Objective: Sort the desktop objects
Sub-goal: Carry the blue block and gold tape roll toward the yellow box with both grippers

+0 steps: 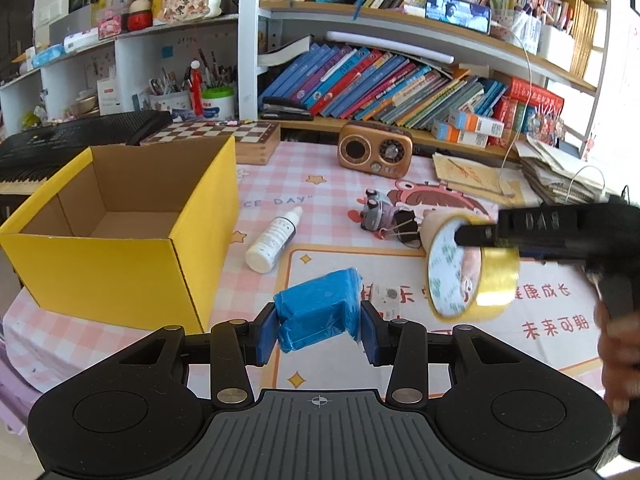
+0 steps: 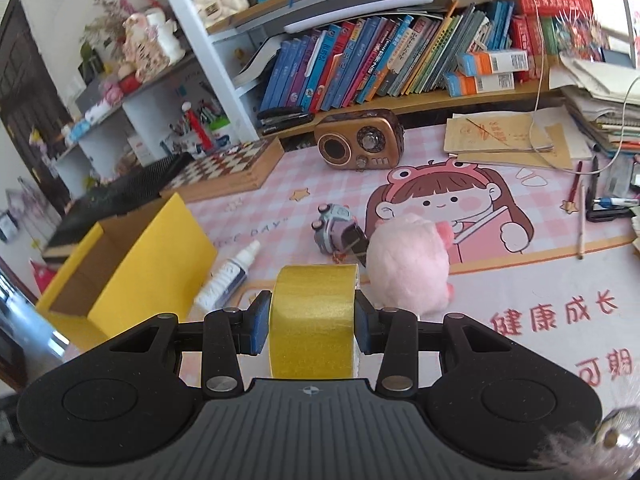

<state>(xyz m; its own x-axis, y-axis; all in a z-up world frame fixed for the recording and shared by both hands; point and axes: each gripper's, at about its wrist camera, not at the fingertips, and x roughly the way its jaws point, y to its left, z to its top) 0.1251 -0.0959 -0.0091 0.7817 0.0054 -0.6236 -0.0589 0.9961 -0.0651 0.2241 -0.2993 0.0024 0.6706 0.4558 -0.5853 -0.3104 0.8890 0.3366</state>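
My left gripper (image 1: 318, 330) is shut on a blue wrapped packet (image 1: 318, 312), held above the desk just right of the open yellow box (image 1: 120, 276). My right gripper (image 2: 308, 326) is shut on a gold tape roll (image 2: 312, 316), held above the mat; it also shows in the left wrist view (image 1: 472, 268), to the right of the packet. The yellow box appears at lower left in the right wrist view (image 2: 152, 276). On the mat lie a white bottle (image 1: 274, 240), a grey toy car (image 2: 334, 228), a black binder clip (image 1: 406, 226) and a pink plush (image 2: 408, 272).
A brown retro radio (image 1: 374, 148) and a chessboard box (image 1: 240, 136) stand at the back. Paper stacks (image 1: 560, 172) and pens (image 2: 588, 208) lie at the right. A black keyboard (image 1: 60, 140) sits behind the box. Bookshelves fill the back wall.
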